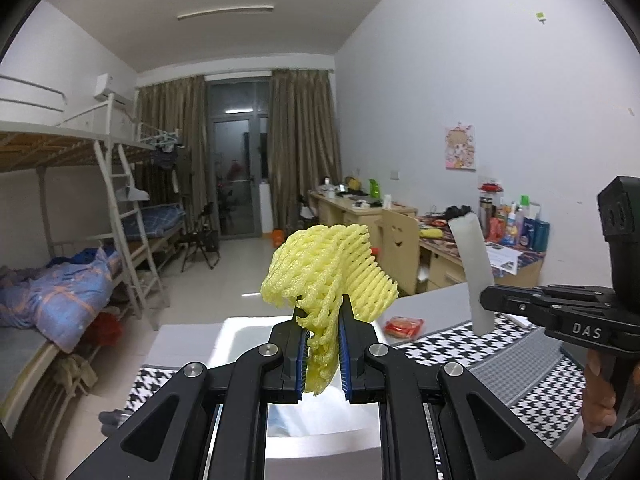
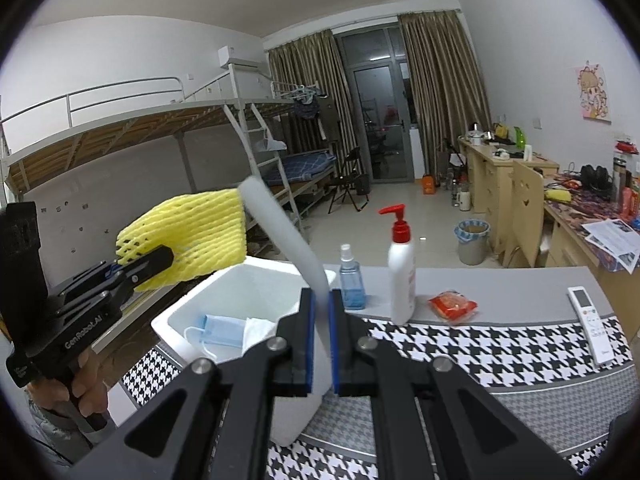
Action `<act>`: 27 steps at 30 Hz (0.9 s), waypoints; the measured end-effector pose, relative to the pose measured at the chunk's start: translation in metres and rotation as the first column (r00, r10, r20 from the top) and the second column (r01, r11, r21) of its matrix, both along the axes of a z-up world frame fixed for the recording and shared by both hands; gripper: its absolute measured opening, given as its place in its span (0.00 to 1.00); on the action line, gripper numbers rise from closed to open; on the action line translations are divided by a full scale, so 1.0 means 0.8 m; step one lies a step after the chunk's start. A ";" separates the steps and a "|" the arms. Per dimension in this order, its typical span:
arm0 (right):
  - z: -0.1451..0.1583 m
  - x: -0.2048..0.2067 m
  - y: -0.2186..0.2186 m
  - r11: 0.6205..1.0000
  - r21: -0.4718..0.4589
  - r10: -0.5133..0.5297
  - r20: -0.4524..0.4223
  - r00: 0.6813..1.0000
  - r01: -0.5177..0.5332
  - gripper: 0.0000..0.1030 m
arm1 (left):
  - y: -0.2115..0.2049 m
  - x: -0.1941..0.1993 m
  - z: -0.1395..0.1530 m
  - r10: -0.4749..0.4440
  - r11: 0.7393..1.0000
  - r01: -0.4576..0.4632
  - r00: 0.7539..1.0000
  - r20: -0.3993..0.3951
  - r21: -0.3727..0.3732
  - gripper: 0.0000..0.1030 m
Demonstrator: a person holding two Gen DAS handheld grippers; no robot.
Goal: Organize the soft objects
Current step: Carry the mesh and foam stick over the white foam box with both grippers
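Left hand-held gripper (image 1: 322, 344): clenched on yellow foam net (image 1: 328, 272), carried in the air above the near corner of the white foam box (image 2: 240, 280); net crumpled between the blue pads, fanned out above them. Not yet stowed.

Right hand-held gripper (image 2: 322, 340): clenched on white foam strip (image 2: 280, 232), strip standing up and leaning left from the jaws, likewise airborne beside the box. Not yet stowed.

White foam box, at the left end of the table (image 2: 520, 284): open-topped, already containing a blue face mask (image 2: 220, 330) and a white face mask (image 2: 260, 330) lying on its floor. Judged as the collecting bin for soft items; two pieces counted in, two in transit.

Remaining on table, right of box: blue spray bottle (image 2: 352, 280), white pump bottle (image 2: 402, 268), red packet (image 2: 452, 306), white remote control (image 2: 592, 320) on the houndstooth mat (image 2: 480, 352). Bottles and remote judged hard, presumably to stay; packet's softness not determinable.

Progress estimate: about halfway or later; release of both held pieces into the box outstanding.
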State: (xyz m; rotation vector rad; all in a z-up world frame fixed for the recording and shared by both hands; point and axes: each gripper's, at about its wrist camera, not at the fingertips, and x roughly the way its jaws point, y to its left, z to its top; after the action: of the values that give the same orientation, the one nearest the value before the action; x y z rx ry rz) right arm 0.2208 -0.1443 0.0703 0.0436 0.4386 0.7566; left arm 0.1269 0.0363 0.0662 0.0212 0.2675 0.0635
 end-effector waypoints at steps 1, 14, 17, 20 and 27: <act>0.000 0.000 0.003 1.000 0.002 0.005 -0.004 1.000 -0.005 0.09 | 0.003 -0.001 -0.001 0.006 1.000 -0.006 1.000 0.000 -0.002 0.13; 0.001 0.002 0.048 0.997 -0.027 0.071 -0.009 0.997 -0.071 0.09 | 0.030 -0.008 -0.001 0.072 0.997 -0.072 0.997 -0.006 -0.018 0.13; 0.000 0.000 0.059 0.996 -0.038 0.083 -0.010 0.996 -0.084 0.09 | 0.033 -0.010 -0.001 0.086 0.996 -0.086 0.996 -0.004 -0.019 0.13; 0.000 -0.001 0.068 0.994 -0.048 0.094 -0.010 0.996 -0.094 0.09 | 0.038 -0.013 0.000 0.100 0.995 -0.100 0.995 -0.004 -0.021 0.13; -0.003 -0.002 0.090 0.991 -0.076 0.108 -0.008 0.994 -0.108 0.09 | 0.045 -0.014 -0.001 0.123 0.992 -0.123 0.992 -0.010 -0.018 0.13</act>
State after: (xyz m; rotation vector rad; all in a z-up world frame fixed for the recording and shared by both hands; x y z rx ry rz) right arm 0.2192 -0.0721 0.0683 -0.0503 0.4756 0.8458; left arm 0.1161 0.0727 0.0657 -0.0136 0.2786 0.1836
